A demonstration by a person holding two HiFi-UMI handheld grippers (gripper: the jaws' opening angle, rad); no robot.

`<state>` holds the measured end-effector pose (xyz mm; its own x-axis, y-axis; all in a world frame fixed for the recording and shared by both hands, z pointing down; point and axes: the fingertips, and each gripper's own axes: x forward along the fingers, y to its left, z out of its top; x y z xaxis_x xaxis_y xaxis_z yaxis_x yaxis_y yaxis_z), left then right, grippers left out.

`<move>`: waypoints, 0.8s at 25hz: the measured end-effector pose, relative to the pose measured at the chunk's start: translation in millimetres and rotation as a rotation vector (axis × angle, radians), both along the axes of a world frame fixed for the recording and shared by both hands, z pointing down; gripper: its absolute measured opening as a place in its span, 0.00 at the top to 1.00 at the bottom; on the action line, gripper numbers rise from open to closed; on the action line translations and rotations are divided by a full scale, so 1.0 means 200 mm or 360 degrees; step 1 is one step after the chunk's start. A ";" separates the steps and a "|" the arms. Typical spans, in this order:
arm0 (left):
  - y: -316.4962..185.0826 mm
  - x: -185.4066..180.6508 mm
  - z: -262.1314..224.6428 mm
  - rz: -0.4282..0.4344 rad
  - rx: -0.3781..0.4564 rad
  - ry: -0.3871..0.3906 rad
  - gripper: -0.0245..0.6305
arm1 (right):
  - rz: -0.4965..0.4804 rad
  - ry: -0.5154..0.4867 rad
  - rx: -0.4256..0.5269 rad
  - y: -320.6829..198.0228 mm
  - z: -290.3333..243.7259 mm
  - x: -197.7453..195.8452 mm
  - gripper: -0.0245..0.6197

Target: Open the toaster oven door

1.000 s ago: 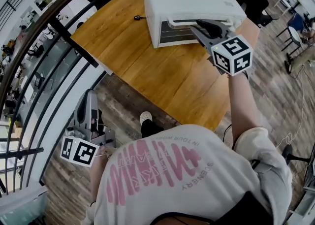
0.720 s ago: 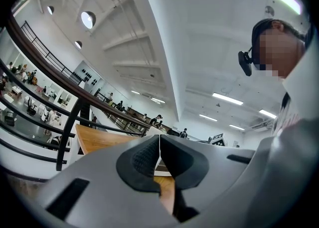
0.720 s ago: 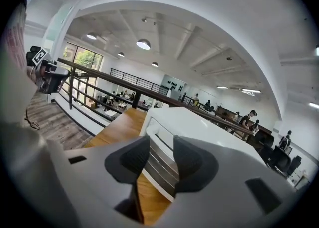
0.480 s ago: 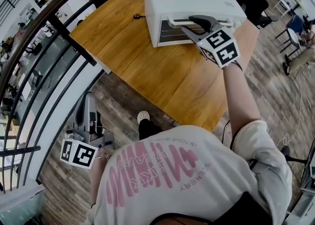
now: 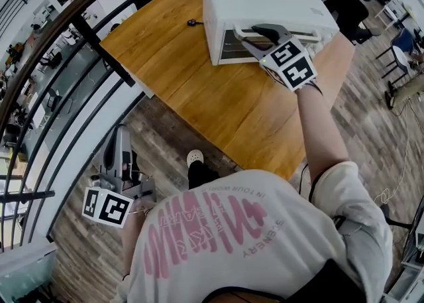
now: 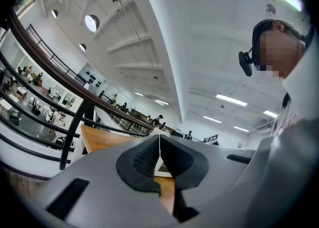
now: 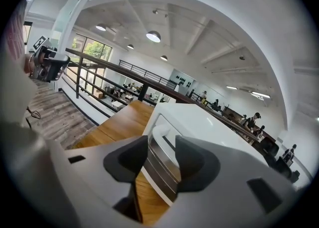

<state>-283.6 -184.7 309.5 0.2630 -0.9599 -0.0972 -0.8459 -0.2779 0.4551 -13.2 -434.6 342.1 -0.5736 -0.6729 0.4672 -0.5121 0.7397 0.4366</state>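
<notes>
Two grippers show, and only the right gripper is at the work. Its jaws are spread and have just been opening. In the right gripper view the dark pads stand apart with a clear gap, and neither pad presses on anything. Just ahead of the jaws and filling that gap is the front of the white toaster oven. Its glass door runs down through the gap, and one end of the white handle sits at the top of the gap, just beyond the fingertips. From the head view the jaw tips lie right at that handle, along the door's upper edge. Whether they touch it cannot be made out. The door looks closed against the oven's body. The oven stands on a wooden table, which spreads out below and to the left of these jaws. The left gripper is well apart from the oven, held low beside the person's body over the plank floor. Its jaws are pressed together with nothing between them, the pads meeting in a thin seam in the left gripper view. Beyond their tips are the dark railing and a corner of the table.
</notes>
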 end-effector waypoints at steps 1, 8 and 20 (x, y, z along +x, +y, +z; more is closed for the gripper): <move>0.00 0.00 0.00 -0.0004 0.0002 -0.0002 0.93 | -0.0002 0.0001 0.0000 0.00 0.00 -0.01 0.68; 0.00 0.01 0.00 -0.0024 0.0004 -0.0006 0.93 | 0.0014 0.0021 -0.0014 -0.01 0.04 -0.01 0.64; -0.01 0.07 -0.04 -0.0012 0.0025 -0.0046 0.93 | 0.0141 -0.0208 -0.0006 -0.01 0.02 -0.01 0.63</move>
